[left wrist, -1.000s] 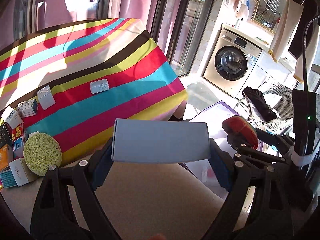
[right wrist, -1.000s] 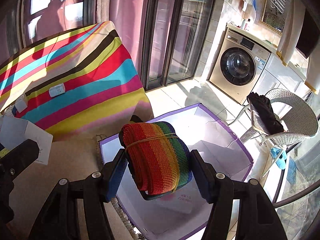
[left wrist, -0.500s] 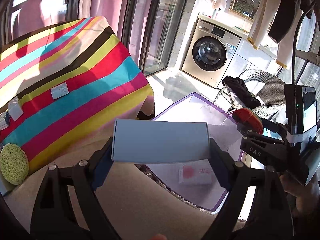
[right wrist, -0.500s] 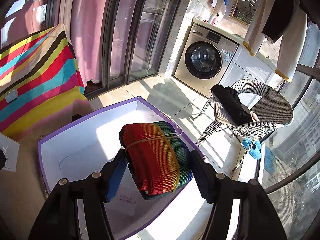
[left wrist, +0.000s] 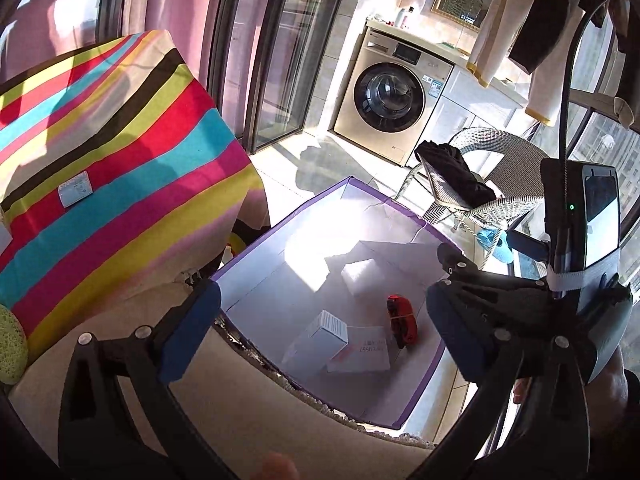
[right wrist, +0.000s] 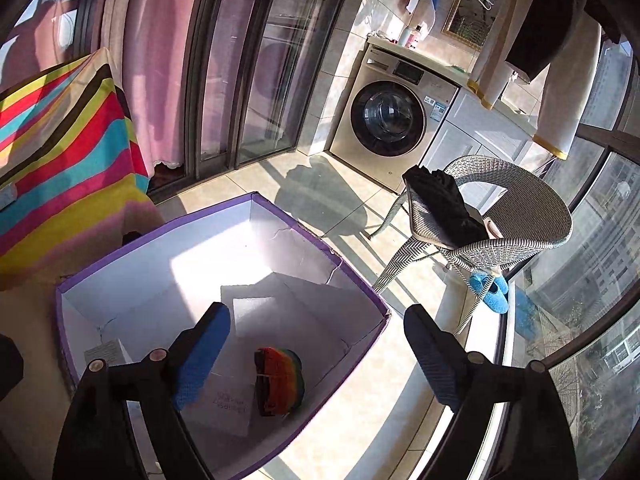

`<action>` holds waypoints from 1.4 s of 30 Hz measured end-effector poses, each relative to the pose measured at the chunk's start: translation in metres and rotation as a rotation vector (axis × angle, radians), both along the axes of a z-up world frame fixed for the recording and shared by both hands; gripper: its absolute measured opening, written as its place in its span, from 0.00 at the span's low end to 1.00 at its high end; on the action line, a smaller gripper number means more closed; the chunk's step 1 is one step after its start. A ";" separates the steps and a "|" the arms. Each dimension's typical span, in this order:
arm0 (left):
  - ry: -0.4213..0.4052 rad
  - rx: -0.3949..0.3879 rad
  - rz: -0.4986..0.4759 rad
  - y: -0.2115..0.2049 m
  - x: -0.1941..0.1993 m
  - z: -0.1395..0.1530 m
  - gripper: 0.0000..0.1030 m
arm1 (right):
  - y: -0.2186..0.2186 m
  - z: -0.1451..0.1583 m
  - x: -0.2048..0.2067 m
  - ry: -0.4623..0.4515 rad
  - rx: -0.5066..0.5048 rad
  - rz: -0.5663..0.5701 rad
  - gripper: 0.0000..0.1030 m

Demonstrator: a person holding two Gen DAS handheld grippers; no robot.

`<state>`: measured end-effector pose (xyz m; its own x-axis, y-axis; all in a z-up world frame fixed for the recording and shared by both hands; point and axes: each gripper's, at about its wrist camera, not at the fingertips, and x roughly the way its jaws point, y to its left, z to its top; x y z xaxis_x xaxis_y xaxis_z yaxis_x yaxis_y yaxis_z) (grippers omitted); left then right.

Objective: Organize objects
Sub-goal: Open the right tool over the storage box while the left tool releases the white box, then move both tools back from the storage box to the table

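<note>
A purple-rimmed white storage box (left wrist: 280,222) stands on the floor below both grippers. On its bottom lie a pale carton (left wrist: 325,330), a rainbow-striped roll (left wrist: 402,320), a flat white packet with a pink label (left wrist: 360,354) and a white block (left wrist: 360,276). My left gripper (left wrist: 322,330) hovers over the box's near edge, jaws opening, nothing between them. My right gripper (right wrist: 316,356) hangs over the same box (right wrist: 160,228), jaws opening and empty. The roll (right wrist: 280,380) lies far beneath them, and the pale carton (right wrist: 106,354) rests in the left corner.
A table under a striped cloth (left wrist: 120,160) stands left of the box, with a small white packet (left wrist: 75,194) and a green sponge (left wrist: 10,344) on it. A wicker chair (right wrist: 500,216), blue slippers (right wrist: 490,288) and a washing machine (right wrist: 390,120) are beyond it.
Both grippers swung right from the table to above the box and opened. The pale carton left my left jaws and the rainbow roll left my right jaws; both now lie in the box.
</note>
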<state>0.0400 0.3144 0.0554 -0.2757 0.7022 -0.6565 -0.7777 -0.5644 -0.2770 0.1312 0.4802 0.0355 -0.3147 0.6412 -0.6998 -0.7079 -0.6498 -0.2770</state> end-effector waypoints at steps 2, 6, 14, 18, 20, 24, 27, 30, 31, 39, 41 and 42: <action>-0.001 -0.006 0.018 -0.003 -0.001 -0.001 1.00 | -0.001 -0.001 -0.001 -0.004 -0.012 -0.001 0.87; -0.011 -0.018 0.052 -0.010 -0.004 -0.001 1.00 | -0.005 -0.002 -0.002 -0.008 -0.032 0.007 0.90; -0.021 -0.035 0.109 -0.027 -0.010 -0.005 1.00 | -0.014 0.000 -0.005 0.004 -0.040 0.035 0.98; -0.027 -0.038 0.144 -0.040 -0.016 -0.006 1.00 | -0.022 0.003 -0.010 0.013 -0.039 0.057 1.00; -0.026 -0.039 0.166 -0.048 -0.019 -0.006 1.00 | -0.028 0.003 -0.013 0.012 -0.040 0.073 1.00; -0.025 -0.032 0.213 -0.063 -0.023 -0.004 1.00 | -0.039 0.002 -0.019 0.011 -0.057 0.107 1.00; -0.015 -0.032 0.257 -0.076 -0.026 -0.002 1.00 | -0.048 0.001 -0.023 0.010 -0.062 0.131 1.00; 0.000 -0.043 0.299 -0.091 -0.028 -0.001 1.00 | -0.058 0.002 -0.028 0.009 -0.069 0.153 1.00; 0.004 -0.047 0.313 -0.096 -0.029 0.000 1.00 | -0.061 0.003 -0.029 0.011 -0.070 0.160 1.00; -0.007 -0.068 0.413 -0.142 -0.035 -0.003 1.00 | -0.091 0.005 -0.044 0.009 -0.091 0.253 1.00; -0.008 -0.073 0.440 -0.156 -0.036 -0.004 1.00 | -0.102 0.005 -0.048 0.011 -0.101 0.285 1.00; -0.007 -0.074 0.456 -0.164 -0.036 -0.004 1.00 | -0.108 0.005 -0.051 0.016 -0.109 0.303 1.00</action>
<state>0.0042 0.1508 0.0515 -0.5406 0.4613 -0.7035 -0.4437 -0.8668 -0.2275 0.0805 0.3725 0.0409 -0.4913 0.4380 -0.7529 -0.4809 -0.8571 -0.1848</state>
